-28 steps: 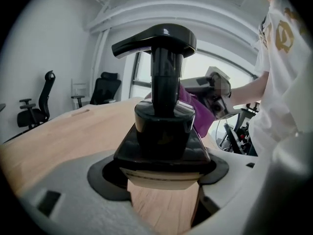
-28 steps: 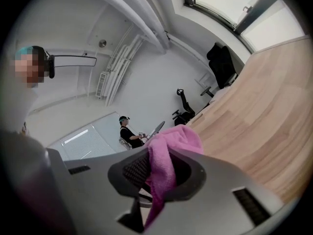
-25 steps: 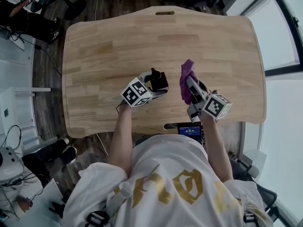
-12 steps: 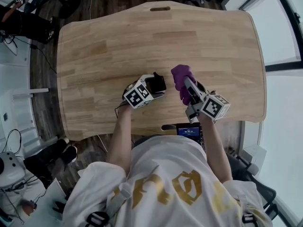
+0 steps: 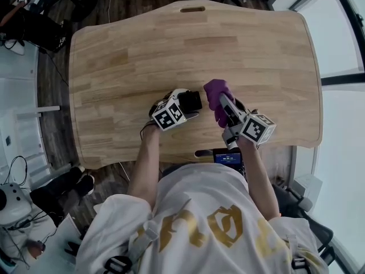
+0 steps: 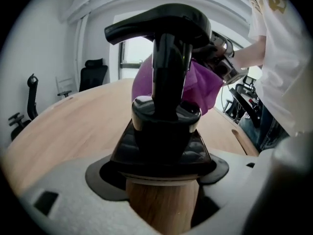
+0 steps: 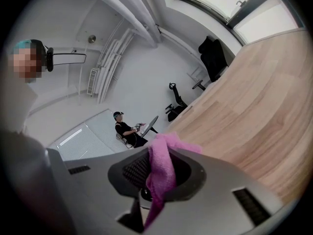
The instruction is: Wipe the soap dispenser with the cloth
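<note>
The soap dispenser [image 6: 164,131] has a black pump head and a wooden-looking body. My left gripper [image 5: 191,106] is shut on that body and holds it over the table's near middle, where the dispenser [image 5: 190,100] shows as a dark block in the head view. The purple cloth [image 5: 215,99] is pinched in my right gripper [image 5: 221,103], which is shut on it. The cloth [image 6: 203,84] lies right behind the pump head in the left gripper view, close to or touching it. In the right gripper view the cloth [image 7: 161,173] hangs bunched between the jaws.
The wooden table [image 5: 171,44] stretches away beyond both grippers, with a slot handle [image 5: 192,9] at its far edge. A dark device with a lit screen [image 5: 228,157] sits at the near edge. Office chairs [image 7: 211,58] and a seated person [image 7: 127,129] are in the room beyond.
My right gripper has carried the cloth left, from about a hand's width away to right beside the dispenser. The left gripper has shifted the dispenser slightly right.
</note>
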A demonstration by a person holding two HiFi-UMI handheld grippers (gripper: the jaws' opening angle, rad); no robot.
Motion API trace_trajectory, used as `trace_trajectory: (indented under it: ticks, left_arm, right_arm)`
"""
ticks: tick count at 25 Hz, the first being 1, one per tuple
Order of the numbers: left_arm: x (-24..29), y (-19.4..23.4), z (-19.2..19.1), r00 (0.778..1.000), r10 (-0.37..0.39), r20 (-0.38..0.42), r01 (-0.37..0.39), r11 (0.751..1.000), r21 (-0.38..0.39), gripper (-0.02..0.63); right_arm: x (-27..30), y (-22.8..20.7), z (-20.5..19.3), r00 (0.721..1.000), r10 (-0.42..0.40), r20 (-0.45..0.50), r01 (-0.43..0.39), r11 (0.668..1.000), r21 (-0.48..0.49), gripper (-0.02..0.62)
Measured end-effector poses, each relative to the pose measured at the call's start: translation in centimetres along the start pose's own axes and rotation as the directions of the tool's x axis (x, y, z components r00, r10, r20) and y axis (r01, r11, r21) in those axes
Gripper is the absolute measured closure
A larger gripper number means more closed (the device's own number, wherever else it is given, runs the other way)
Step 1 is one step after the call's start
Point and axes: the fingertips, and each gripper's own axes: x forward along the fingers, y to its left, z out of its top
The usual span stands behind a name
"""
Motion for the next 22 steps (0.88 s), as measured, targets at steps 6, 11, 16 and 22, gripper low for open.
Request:
trace_trajectory:
  ticks: [6, 11, 16, 22]
  left_arm:
    - [0.1, -0.3, -0.4, 0.999, 0.016, -0.040, -0.016, 1.000, 0.019, 0.256]
    - [-0.2, -0.4, -0.4, 0.998, 0.000, -0.057, -0.001, 1.000, -0.020, 0.245]
    - [-0.9, -1.0, -0.8, 0.998, 0.014, -0.065, -0.018, 0.998, -0.054, 0.239]
    - [-3.7, -0.5, -1.4, 0.993, 0.105, -0.045, -0.109, 0.987, -0.121, 0.239]
  right_arm:
    - [-0.1, 0.9, 0.1, 1.000, 0.013, -0.003, -0.013, 1.000, -0.018, 0.543]
    - [-0.6, 1.2, 0.2, 1.000, 0.006, -0.003, -0.006, 1.000, -0.024, 0.543]
    - [-1.0, 1.7, 0.1, 1.000, 0.010, -0.012, -0.010, 0.999, -0.038, 0.543]
    - [-0.9, 3.0, 0.3, 1.000, 0.017, -0.018, -0.018, 0.996, -0.082, 0.543]
